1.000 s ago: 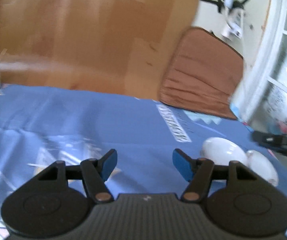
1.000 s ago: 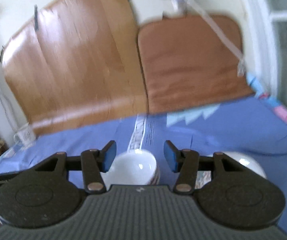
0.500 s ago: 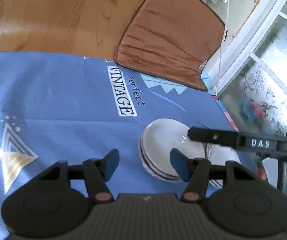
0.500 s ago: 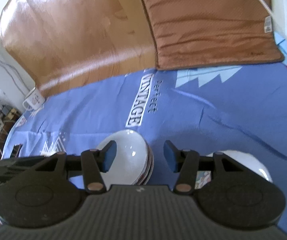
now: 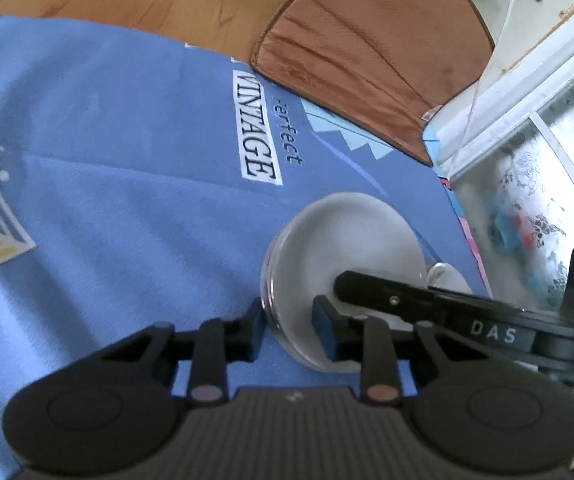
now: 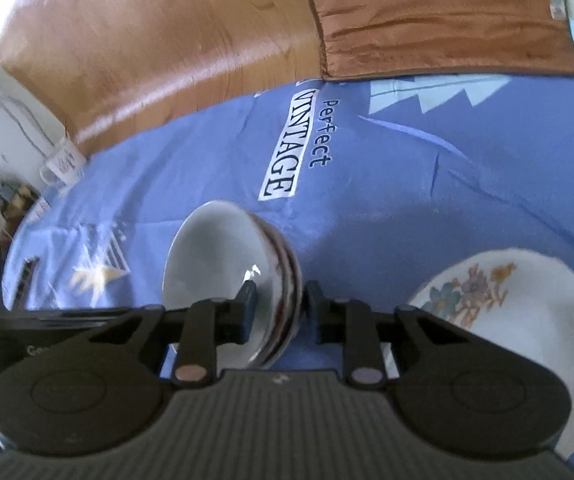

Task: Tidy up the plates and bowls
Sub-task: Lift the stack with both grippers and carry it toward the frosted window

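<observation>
Left wrist view: against the frame half a second back, the left gripper (image 5: 287,328) is sitting closer in on the stack of bowls (image 5: 347,256), and its jaws have just been closing. Its fingers (image 5: 253,330) are now straddling the stack's near-left rim, one pad outside the wall, one inside the top bowl, gripping it. The stack is resting on the blue cloth (image 5: 127,160) just below the "VINTAGE" print (image 5: 255,128), and the top bowl is showing nothing inside. The right gripper (image 5: 371,284) is reaching in from the right edge, its black arm lying across the bowl's right side. A brown cushion (image 5: 371,52) is lying beyond the cloth.

Right wrist view: the right gripper (image 6: 277,310) has also drawn nearer than half a second ago, its jaws having just been closing. Its fingers (image 6: 247,312) are clamping the stack of bowls (image 6: 223,272) at the right rim, one pad inside, one outside against the brown-banded walls. The gripper is pointing steeply down toward the cloth. A flowered plate (image 6: 519,320) is lying just right of the stack, apart from it. A white mug (image 6: 63,162) is standing at the cloth's far left edge.
</observation>
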### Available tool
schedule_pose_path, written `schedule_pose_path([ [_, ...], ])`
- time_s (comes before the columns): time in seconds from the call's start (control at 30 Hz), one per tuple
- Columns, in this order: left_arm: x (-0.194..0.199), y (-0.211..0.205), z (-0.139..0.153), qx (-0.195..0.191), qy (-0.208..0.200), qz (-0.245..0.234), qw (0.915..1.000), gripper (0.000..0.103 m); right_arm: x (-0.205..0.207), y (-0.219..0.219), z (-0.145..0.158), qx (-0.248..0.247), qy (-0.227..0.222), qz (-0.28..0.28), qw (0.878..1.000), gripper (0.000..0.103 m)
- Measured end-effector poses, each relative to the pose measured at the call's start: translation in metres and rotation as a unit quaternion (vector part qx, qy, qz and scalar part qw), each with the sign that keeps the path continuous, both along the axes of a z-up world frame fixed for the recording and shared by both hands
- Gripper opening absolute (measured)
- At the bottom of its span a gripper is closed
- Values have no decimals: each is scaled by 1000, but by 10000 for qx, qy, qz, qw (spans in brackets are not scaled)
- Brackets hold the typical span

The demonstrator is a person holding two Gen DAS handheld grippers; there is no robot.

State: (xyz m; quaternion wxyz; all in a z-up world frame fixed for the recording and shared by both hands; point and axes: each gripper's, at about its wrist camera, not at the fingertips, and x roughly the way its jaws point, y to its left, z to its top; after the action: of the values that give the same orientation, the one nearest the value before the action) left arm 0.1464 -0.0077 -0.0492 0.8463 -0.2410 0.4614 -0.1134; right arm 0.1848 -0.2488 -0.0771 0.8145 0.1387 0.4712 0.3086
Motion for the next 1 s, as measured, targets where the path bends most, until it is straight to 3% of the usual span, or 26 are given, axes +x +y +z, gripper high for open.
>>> schedule_pose_path([
  [0.13,-4,-16,26,97,-320,-155,9993,26,-10,-20,19,240,-267,-233,9991,28],
  [0.3,5,-67,49,101,-550,-724,9958,26,-24,-66,40,180,-607,-704,9955,28],
  [0.57,22,-130,17,69,-12,-1343,9909,26,-27,-130,12,-50,5,-1279,9918,28],
  [0.63,23,-133,13,121,-8,-1380,9904,30,-26,-129,4,-53,99,-1311,9913,30],
  [0.7,21,-132,18,199,-184,-1368,9902,44,-25,-126,3,-26,38,-1328,9911,32],
  [0.8,15,-130,38,343,-559,-1325,9890,52,-29,-123,12,-181,-354,-1485,9881,42],
  [1.0,-5,-113,66,637,-1137,-1093,9854,52,-41,-127,40,-385,-1211,-1886,9738,44],
])
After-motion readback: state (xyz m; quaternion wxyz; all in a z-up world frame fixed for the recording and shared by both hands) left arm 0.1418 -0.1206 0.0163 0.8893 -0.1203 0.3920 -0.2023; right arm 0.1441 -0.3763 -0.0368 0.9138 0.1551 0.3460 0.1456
